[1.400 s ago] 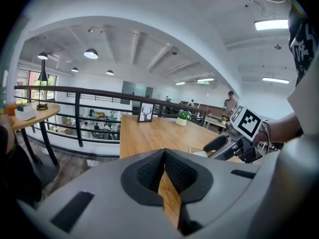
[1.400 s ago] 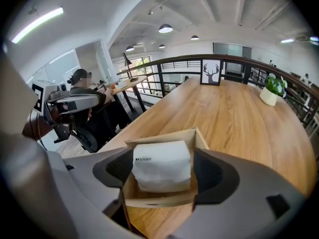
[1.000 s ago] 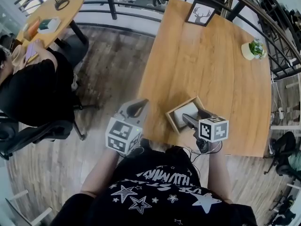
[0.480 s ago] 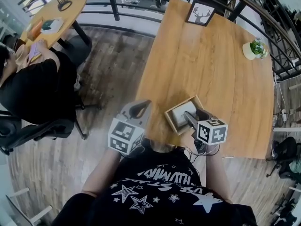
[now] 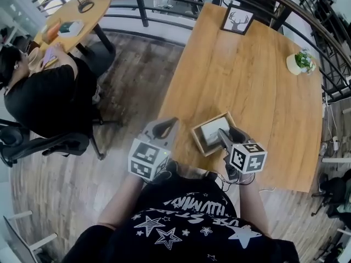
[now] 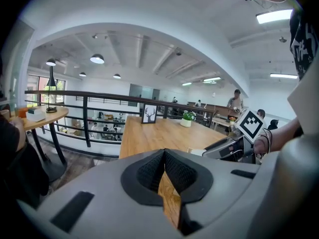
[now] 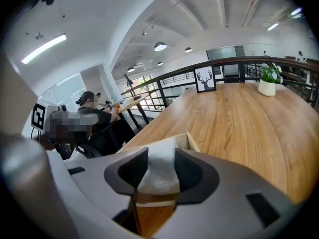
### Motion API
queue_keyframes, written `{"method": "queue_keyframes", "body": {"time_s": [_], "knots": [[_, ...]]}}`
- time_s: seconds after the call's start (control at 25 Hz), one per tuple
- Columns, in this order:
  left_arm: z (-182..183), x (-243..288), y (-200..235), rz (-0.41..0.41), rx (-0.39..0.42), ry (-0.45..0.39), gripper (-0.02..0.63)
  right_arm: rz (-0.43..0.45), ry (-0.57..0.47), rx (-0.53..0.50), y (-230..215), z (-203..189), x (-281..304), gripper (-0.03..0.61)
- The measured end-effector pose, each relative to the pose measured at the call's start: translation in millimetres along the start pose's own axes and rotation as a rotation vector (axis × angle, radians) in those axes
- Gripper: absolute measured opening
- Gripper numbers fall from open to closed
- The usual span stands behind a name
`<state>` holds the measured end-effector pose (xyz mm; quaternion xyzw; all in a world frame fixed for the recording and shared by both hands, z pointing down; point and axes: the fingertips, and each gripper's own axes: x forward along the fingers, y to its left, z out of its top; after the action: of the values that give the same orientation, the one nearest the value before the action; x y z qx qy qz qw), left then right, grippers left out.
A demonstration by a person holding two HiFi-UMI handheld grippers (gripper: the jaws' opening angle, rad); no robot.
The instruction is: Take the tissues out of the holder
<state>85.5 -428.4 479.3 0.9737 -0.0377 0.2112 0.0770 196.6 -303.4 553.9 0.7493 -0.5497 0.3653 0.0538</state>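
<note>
The fingers (image 7: 130, 172) of the right gripper (image 7: 160, 158) have just been closing and now grasp the white folded tissue stack (image 7: 160, 179), which stands in the light wooden box holder (image 7: 192, 140). The left gripper (image 6: 164, 156), left of the holder, is clenched on nothing.

We expect two risks: a shallow pinch could tear a single sheet, and the unsteadied holder could lift off the pale wooden surface (image 5: 252, 75).

Count: two grippers, one holder, one stack.

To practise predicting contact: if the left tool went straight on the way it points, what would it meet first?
Probably the table: the left tool tilts slightly down over its near edge, and only bare wood shows ahead between its tips. Depth is hard to judge.
</note>
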Motion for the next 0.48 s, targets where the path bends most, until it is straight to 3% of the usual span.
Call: {"method": "queue_keyframes", "body": {"time_s": [0.48], "knots": [[10.0,-10.6,-35.1,0.067,-0.01,-0.03,0.014,0.147,-0.148,0.02,3.1,28.0,-43.9,0.17]]}}
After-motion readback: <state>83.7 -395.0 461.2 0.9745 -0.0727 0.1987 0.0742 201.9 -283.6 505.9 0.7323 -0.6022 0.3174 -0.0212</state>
